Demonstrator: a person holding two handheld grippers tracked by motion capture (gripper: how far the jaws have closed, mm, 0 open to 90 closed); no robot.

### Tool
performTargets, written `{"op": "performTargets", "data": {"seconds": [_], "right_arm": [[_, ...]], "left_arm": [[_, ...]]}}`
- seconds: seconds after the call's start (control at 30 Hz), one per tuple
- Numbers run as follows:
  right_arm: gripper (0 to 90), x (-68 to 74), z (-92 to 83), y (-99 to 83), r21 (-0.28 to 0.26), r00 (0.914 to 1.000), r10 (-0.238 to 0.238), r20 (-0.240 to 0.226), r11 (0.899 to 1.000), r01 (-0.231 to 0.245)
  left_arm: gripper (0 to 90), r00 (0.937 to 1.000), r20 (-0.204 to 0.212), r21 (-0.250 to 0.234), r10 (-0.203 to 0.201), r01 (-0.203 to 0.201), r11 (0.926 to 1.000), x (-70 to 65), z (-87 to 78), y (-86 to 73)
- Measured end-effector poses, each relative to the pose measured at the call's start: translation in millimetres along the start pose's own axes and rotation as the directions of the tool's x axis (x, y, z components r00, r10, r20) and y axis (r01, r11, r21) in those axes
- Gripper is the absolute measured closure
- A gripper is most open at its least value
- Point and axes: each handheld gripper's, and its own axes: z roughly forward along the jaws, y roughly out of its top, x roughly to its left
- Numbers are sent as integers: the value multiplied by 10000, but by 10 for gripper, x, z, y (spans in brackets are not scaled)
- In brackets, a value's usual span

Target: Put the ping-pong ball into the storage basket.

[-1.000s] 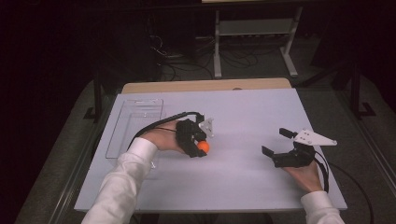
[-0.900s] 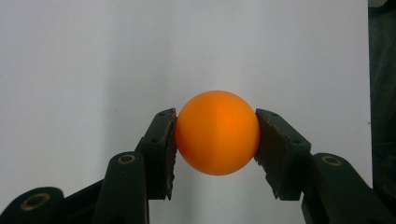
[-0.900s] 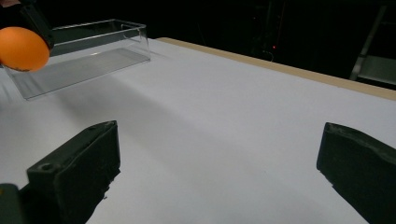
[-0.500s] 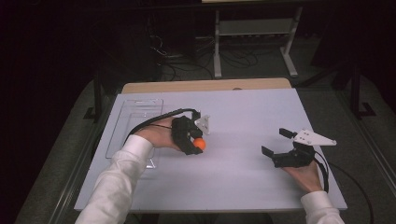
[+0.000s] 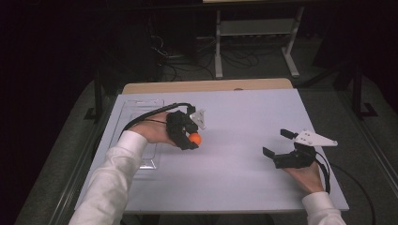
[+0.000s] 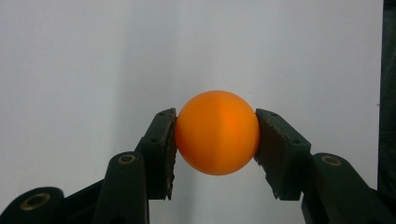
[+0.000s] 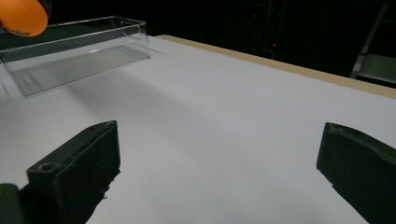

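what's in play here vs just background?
In play:
orange ball, pinched in the left gripper
clear tray, likely its destination

Lying about:
right gripper, open, idle on the white table
metal rack behind

ball (image 5: pixel 195 138) in left claw (image 5: pixel 191 139), right of tray (image 5: pixel 141 110); right claw (image 5: pixel 276 143) far right.

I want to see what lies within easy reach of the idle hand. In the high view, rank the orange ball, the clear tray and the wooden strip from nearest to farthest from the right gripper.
From the right gripper:
1. Orange ball, to its left, held in the left gripper.
2. Wooden strip, along the table's far edge.
3. Clear tray, far left, behind the left hand.
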Motion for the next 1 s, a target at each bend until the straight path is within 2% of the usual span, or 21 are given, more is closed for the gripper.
{"op": "performTargets", "data": {"seconds": [0.33, 0.47, 1.0], "right_arm": [[0, -5, -3, -1, 26, 10000, -7, 6, 10000, 7], [0, -4, -4, -1, 34, 10000, -9, 16, 10000, 9], [0, -2, -6, -2, 49, 10000, -7, 37, 10000, 7]], "left_arm": [[507, 9988, -326, -13, -357, 357, 9994, 70, -166, -113], [507, 9986, -414, 186, -339, 347, 9992, 75, -205, -142], [507, 9942, -899, 291, -594, 622, 9976, 118, -428, -286]]}}
